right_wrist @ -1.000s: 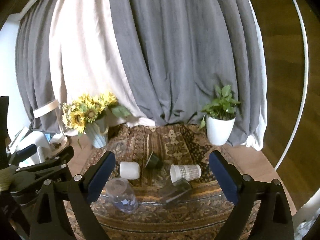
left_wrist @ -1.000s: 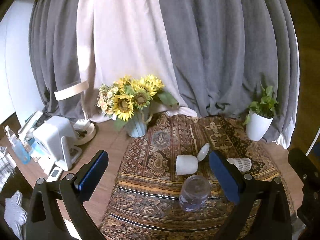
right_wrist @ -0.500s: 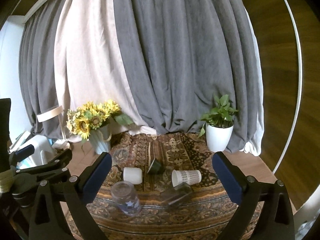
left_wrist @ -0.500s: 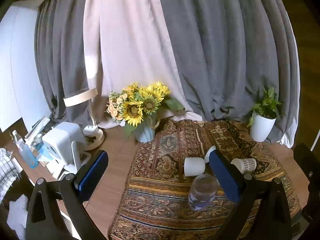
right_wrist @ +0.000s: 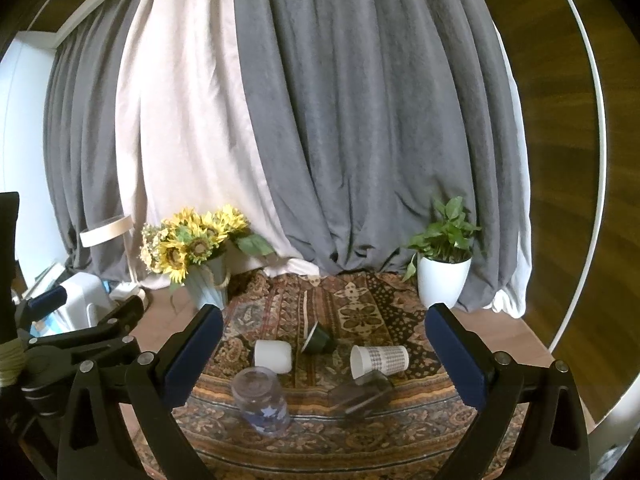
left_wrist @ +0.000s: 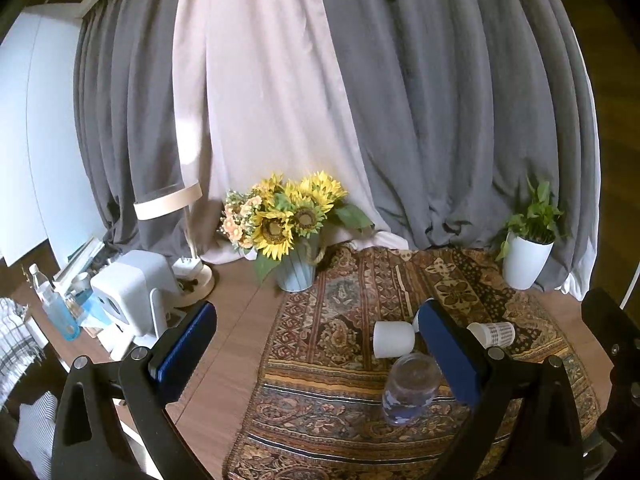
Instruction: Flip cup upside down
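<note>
Clear plastic catches my eye first from the left wrist: the see-through cup (left_wrist: 410,390) already stands mouth-down on the patterned rug (left_wrist: 340,360), just inside the right-hand pad of the left gripper (left_wrist: 316,354), whose fingers gape wide and grip nothing; a white cup (left_wrist: 393,339) and a printed paper cup (left_wrist: 493,333) lie on their sides behind it; from the right wrist, the right gripper (right_wrist: 325,354) is likewise spread wide and empty, and I count five cups between its pads: one clear, upended; one white, one dark green cup (right_wrist: 319,339), one printed, and one smoky glass (right_wrist: 362,394) toppled; the paper cup's long axis runs across the fingers, mouth leftward, nearer the right hand, I'd judge.
</note>
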Demonstrator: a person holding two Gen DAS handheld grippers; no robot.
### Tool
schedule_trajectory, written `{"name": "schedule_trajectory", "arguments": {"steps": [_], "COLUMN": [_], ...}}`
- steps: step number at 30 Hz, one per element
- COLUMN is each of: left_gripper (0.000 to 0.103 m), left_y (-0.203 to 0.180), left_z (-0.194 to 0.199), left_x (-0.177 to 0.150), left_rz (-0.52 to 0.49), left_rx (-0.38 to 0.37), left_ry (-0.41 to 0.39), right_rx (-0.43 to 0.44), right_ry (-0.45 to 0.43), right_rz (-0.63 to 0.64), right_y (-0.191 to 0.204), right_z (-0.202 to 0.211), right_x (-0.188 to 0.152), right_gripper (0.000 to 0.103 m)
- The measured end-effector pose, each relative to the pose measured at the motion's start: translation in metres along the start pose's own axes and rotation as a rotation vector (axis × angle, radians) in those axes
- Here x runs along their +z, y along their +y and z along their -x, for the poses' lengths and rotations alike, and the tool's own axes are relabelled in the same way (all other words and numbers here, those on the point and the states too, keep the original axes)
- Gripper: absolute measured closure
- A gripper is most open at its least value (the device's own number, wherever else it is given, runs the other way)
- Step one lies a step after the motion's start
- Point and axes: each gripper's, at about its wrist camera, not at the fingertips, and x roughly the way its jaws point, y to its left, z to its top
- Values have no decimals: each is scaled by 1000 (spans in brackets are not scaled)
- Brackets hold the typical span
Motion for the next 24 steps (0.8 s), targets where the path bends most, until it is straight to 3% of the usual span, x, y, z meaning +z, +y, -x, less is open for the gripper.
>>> {"name": "schedule_trajectory", "arguments": {"steps": [24], "left_gripper": [0], "left_y": [-5], "left_z": [-2], "left_x": [6], "left_rz": [-1], "left_rx": [-10], "left_ry": [-9], "right_rx": [-7], "right_ry": [4], "right_rz": [3], "right_y": [-2], "right_z": [-4], "right_x": [4], "right_gripper": [1]}}
